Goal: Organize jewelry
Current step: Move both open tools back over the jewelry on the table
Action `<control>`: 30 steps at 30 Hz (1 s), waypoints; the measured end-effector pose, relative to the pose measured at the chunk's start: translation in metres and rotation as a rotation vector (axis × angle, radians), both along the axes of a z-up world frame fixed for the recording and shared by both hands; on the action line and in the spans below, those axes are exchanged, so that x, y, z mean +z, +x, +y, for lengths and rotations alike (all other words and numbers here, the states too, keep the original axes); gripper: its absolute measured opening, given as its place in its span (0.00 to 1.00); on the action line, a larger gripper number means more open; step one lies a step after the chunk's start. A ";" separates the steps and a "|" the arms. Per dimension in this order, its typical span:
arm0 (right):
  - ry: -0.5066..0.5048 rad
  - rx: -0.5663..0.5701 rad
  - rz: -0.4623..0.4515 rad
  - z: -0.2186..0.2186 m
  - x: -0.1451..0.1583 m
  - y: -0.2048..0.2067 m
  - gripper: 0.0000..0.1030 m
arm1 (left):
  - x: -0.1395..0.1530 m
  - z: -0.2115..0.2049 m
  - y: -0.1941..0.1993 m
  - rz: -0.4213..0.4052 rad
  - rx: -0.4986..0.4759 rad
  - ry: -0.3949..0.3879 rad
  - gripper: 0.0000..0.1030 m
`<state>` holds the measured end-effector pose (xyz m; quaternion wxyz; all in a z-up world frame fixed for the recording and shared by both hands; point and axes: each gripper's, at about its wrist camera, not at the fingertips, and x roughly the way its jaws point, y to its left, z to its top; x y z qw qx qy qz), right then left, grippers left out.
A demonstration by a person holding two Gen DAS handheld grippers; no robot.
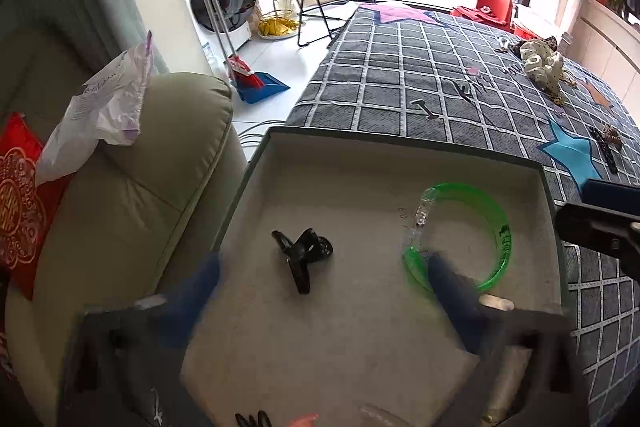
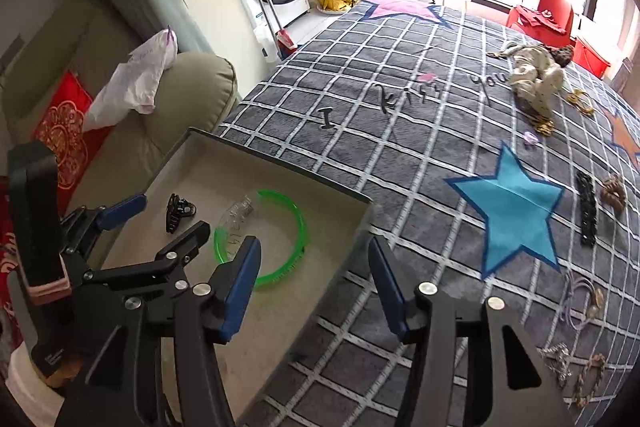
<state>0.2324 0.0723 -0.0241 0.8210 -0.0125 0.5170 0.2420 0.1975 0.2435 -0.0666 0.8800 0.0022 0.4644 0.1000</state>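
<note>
Left wrist view: left gripper (image 1: 320, 275) spread wide, empty, over a box (image 1: 400, 145) holding a black clip (image 1: 302, 251) and green bangle (image 1: 480, 227). Right gripper (image 2: 314, 279) open too, holding nothing.

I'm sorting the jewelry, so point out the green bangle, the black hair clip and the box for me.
green bangle (image 1: 502, 227), left wrist view, on its right curve.
black hair clip (image 1: 304, 251), left wrist view, on its middle hinge.
box (image 2: 280, 169), right wrist view, on its far rim.

I see the box (image 2: 208, 163) at the bed's (image 2: 400, 115) near left edge; inside, the clip (image 2: 178, 211) lies left of the bangle (image 2: 280, 239); the sofa (image 2: 180, 99) is further left.
</note>
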 end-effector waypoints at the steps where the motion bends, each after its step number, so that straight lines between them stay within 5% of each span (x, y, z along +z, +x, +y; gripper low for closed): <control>1: 0.002 -0.003 0.000 -0.002 0.000 -0.001 0.61 | 0.001 0.000 -0.001 0.000 0.000 0.000 1.00; 12: 0.067 0.003 0.011 -0.026 0.009 -0.027 0.84 | 0.018 -0.008 -0.029 0.001 0.027 -0.010 1.00; 17: 0.124 0.010 0.025 -0.037 0.010 -0.042 0.85 | 0.026 -0.020 -0.044 -0.005 0.021 0.007 1.00; 20: 0.154 0.005 0.031 -0.043 0.008 -0.049 1.00 | 0.029 -0.027 -0.055 -0.002 0.020 0.000 1.00; 30: 0.257 -0.036 0.021 -0.070 0.010 -0.072 1.00 | 0.030 -0.041 -0.086 0.003 0.067 0.023 1.00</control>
